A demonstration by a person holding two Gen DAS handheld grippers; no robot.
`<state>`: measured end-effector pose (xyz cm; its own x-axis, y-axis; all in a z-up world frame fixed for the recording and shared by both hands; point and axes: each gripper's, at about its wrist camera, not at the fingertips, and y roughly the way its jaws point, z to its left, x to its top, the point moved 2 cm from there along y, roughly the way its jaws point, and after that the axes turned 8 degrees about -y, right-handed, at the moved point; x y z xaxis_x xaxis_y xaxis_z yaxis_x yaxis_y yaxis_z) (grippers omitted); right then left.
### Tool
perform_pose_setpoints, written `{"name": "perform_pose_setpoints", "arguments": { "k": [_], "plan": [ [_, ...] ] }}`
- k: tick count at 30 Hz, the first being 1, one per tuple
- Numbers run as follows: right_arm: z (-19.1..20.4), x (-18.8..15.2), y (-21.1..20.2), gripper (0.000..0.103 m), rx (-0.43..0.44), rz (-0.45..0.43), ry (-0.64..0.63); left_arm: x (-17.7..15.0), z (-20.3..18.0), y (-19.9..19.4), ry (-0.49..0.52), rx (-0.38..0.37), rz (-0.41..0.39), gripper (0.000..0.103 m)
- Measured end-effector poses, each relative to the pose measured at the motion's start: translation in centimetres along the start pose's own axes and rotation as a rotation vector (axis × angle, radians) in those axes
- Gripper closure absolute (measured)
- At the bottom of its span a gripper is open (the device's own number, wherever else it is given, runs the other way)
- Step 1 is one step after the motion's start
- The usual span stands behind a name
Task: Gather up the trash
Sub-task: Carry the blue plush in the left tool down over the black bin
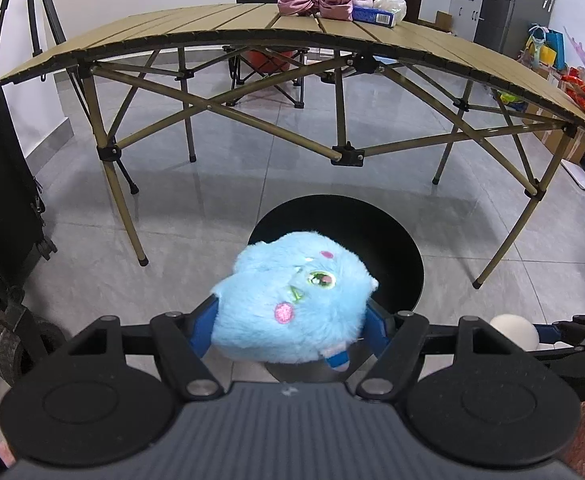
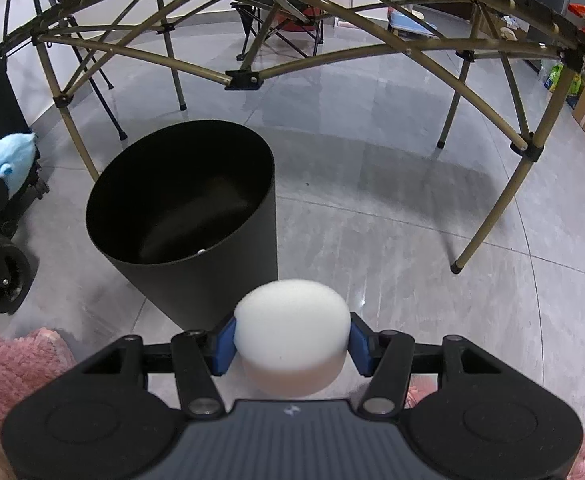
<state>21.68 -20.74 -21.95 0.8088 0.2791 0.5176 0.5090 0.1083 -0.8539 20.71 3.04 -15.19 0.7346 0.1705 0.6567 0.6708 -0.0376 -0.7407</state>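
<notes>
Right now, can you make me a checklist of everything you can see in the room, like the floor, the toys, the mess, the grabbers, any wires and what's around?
Surface: grey tiled floor, shiny; folding table stands on it.
Job's things: blue plush held above the black bin; white sponge held just short of the bin. A small white bit lies inside the bin.
Clutter: pink cloth and a blue box on the table.
Grippers: left gripper shut on the plush; right gripper shut on the sponge.
Cables: nothing seen.
Surroundings: tripod, camp chair, black cart, boxes and bags by the wall.
</notes>
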Motion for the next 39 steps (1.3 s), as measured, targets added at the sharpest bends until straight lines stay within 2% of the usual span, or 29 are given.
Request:
{"name": "perform_pose_setpoints", "arguments": {
  "k": [15, 21, 39],
  "plan": [
    [-0.5, -0.1, 0.7, 0.048, -0.008, 0.015, 0.015, 0.0, 0.3, 1.2, -0.027, 0.029, 0.080, 0.031],
    [-1.1, -0.3, 0.8, 0.048, -0.010, 0.015, 0.028, 0.1, -0.5, 1.4, -0.014, 0.026, 0.087, 0.031],
    [-1.8, 0.5, 1.9, 0.048, -0.017, 0.020, 0.061, 1.7, -2.7, 4.8, -0.044, 0.024, 0.187, 0.031]
  ]
}}
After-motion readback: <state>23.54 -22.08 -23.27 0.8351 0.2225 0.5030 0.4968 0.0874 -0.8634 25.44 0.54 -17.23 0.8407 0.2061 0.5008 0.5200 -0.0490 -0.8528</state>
